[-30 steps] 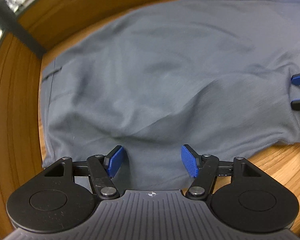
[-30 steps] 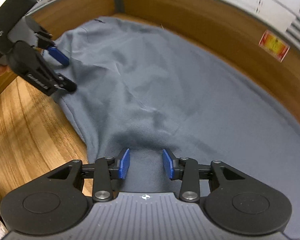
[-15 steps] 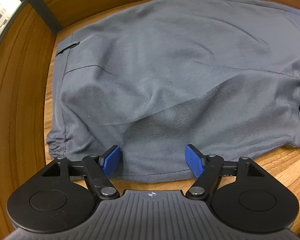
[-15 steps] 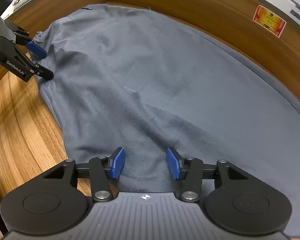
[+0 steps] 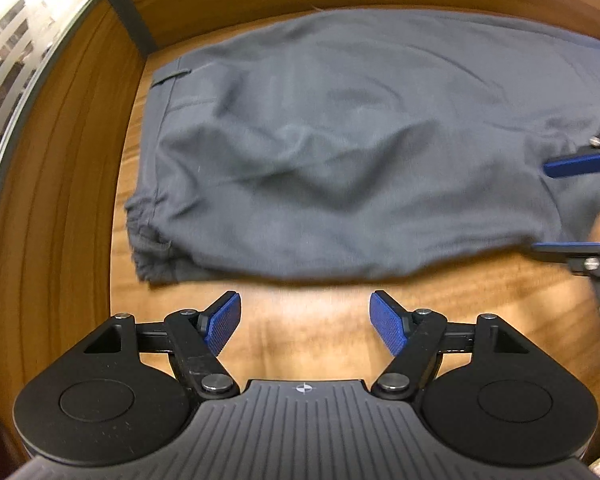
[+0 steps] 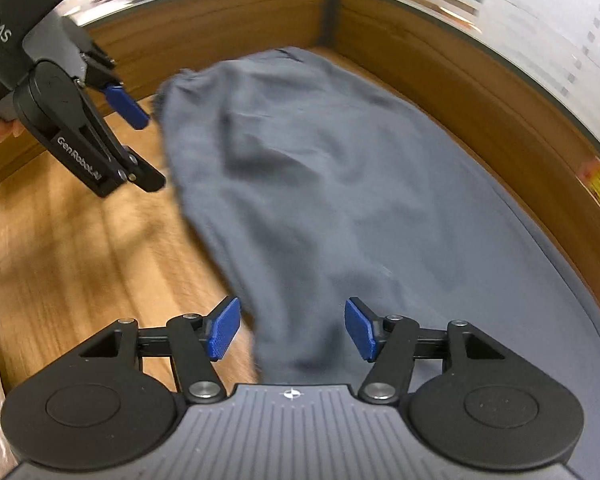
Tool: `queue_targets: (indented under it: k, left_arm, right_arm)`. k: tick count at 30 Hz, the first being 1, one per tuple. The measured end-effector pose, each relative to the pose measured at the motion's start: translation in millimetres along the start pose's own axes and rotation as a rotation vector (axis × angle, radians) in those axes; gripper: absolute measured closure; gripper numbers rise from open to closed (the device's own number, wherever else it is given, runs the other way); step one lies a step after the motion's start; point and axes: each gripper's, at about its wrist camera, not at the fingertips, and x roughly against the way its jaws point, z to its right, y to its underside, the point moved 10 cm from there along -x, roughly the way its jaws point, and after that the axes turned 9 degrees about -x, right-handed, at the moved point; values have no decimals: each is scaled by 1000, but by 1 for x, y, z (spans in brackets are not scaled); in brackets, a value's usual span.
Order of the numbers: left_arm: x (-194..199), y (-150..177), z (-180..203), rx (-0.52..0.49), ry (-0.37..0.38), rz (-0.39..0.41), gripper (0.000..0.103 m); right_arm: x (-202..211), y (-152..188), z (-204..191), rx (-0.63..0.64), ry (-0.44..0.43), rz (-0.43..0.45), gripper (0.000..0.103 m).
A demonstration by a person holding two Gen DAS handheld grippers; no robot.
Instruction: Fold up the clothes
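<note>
Grey trousers [image 5: 340, 152] lie folded lengthwise on the wooden table, waistband at the left with a belt loop; they also show in the right wrist view [image 6: 340, 184]. My left gripper [image 5: 305, 327] is open and empty over bare wood, just short of the near edge of the cloth. It also shows in the right wrist view [image 6: 140, 148], beside the waistband. My right gripper [image 6: 292, 330] is open above the near edge of the trouser leg, holding nothing. It also shows at the right edge of the left wrist view [image 5: 572, 208], open.
The wooden table [image 5: 308, 300] has a raised wooden rim [image 5: 60, 200] at the left and back. A dark post [image 5: 124, 12] stands at the back left corner. A red sticker [image 6: 598, 188] is on the back rim.
Both grippers have opened wider and pulled back from the trousers. The left one, over the cloth before, is now over bare wood. The cloth has settled flat.
</note>
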Motion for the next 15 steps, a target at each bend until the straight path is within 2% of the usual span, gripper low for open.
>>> queue_targets:
  k: [8,10,11,12,15]
  left_arm:
    - [9,22,1,70,22,-7,29]
    - [11,23,2,76,36,-6,29]
    - [11,23,3,73,38,-7,29]
    - [11,23,4,69,39,-8,29]
    - [11,23,6,67,41,-11,29]
  right_arm:
    - [-24,-5,-17,69,12,-19,39]
    - [-27,-4,-16,76,17,-27,59]
    - [-28,-4,-15,77,16,-34,80]
    - [-29,-3,-14,71,10,-42,92]
    - [-30,1,-11,48,-13,-63,100]
